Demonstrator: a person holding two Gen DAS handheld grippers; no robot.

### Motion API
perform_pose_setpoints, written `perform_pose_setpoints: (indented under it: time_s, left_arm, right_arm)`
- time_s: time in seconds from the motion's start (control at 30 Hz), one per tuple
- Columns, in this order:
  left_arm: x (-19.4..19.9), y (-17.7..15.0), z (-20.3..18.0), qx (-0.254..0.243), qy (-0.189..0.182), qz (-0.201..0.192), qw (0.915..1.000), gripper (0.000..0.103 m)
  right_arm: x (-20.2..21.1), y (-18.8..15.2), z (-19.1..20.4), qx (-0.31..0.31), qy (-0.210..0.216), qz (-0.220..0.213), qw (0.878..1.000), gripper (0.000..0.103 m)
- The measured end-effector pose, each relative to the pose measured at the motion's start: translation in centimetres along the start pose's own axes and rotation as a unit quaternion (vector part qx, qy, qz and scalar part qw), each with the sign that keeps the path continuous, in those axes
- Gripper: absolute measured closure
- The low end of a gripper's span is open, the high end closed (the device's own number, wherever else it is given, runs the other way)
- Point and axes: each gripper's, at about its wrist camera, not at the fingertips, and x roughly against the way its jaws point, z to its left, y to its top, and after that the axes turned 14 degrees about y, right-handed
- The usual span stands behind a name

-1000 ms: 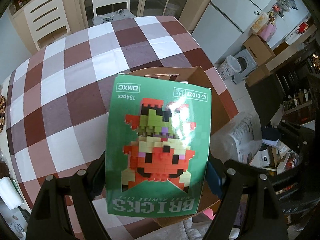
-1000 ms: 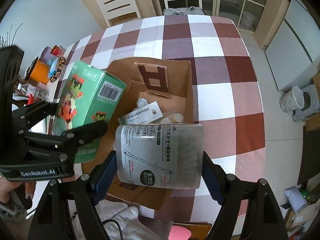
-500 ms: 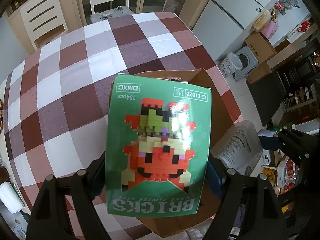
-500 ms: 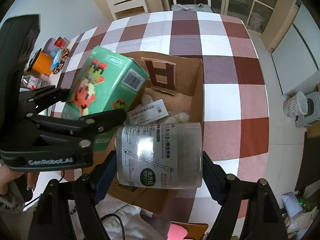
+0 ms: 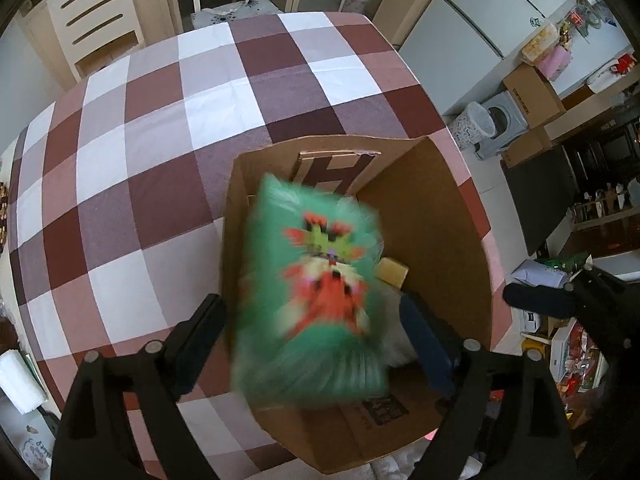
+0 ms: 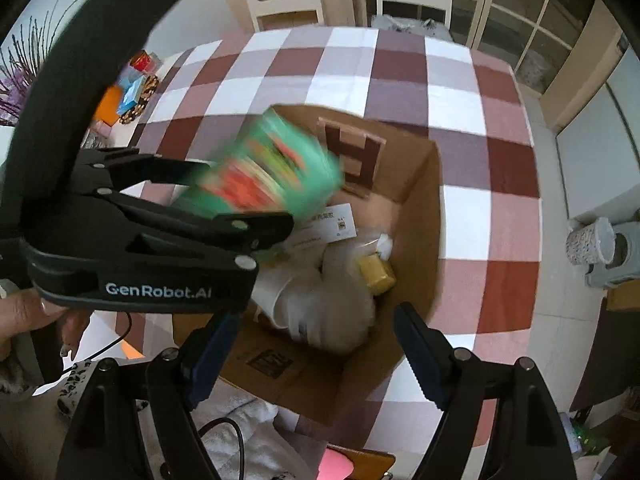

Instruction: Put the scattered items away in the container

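The green bricks box [image 5: 316, 292] is blurred and falling free into the open cardboard box [image 5: 448, 216]; it also shows in the right wrist view [image 6: 268, 172]. My left gripper [image 5: 314, 328] is open above the cardboard box, its jaws apart from the green box. My right gripper [image 6: 308, 344] is open and empty over the cardboard box [image 6: 424, 208]. The clear cotton-swab tub [image 6: 320, 300] lies blurred inside with a yellow item [image 6: 376, 272] and a white packet [image 6: 328, 224].
The cardboard box stands at the near edge of a table with a brown and white checked cloth [image 5: 160, 128]. White chairs [image 5: 96, 20] stand behind the table. The left gripper's body [image 6: 132, 232] fills the left of the right wrist view.
Both grippers have opened. The green box has left the left gripper and the cotton-swab tub has left the right gripper; both have dropped into the cardboard box.
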Motion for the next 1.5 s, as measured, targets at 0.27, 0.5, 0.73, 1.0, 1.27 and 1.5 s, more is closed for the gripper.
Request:
perform_pose_setpoints:
  time_s: [0.27, 0.5, 0.73, 1.0, 1.27, 1.5]
  left_arm:
    - [2.1, -0.6, 0.6, 0.0, 0.007, -0.005, 1.0, 0.004]
    - [3.1, -2.5, 0.9, 0.005, 0.021, 0.018, 0.9996, 0.003]
    - [3.3, -5.0, 0.2, -0.004, 0.067, 0.036, 0.9971, 0.002]
    - [2.5, -6.7, 0.3, 0.003, 0.07, 0.061, 0.9957, 0.002]
    - [3.1, -7.0, 0.3, 0.003, 0.076, 0.05, 0.9958, 0.002]
    - [3.3, -6.9, 0.2, -0.004, 0.076, 0.046, 0.996, 0.002]
  right_arm:
    - [2.3, -0.7, -1.0, -0.039, -0.028, -0.025, 0.999, 0.021]
    - [2.6, -1.9, -2.4, -0.082, -0.051, -0.026, 0.995, 0.021]
    - [2.4, -2.8, -2.5, -0.106, -0.059, -0.035, 0.992, 0.021]
    - [1.4, -3.2, -1.9, -0.103, -0.07, -0.025, 0.992, 0.021]
    - [1.2, -3.1, -1.7, -0.101, -0.077, -0.021, 0.992, 0.021]
    - [1.0, -3.0, -1.6, -0.101, -0.085, -0.019, 0.991, 0.021]
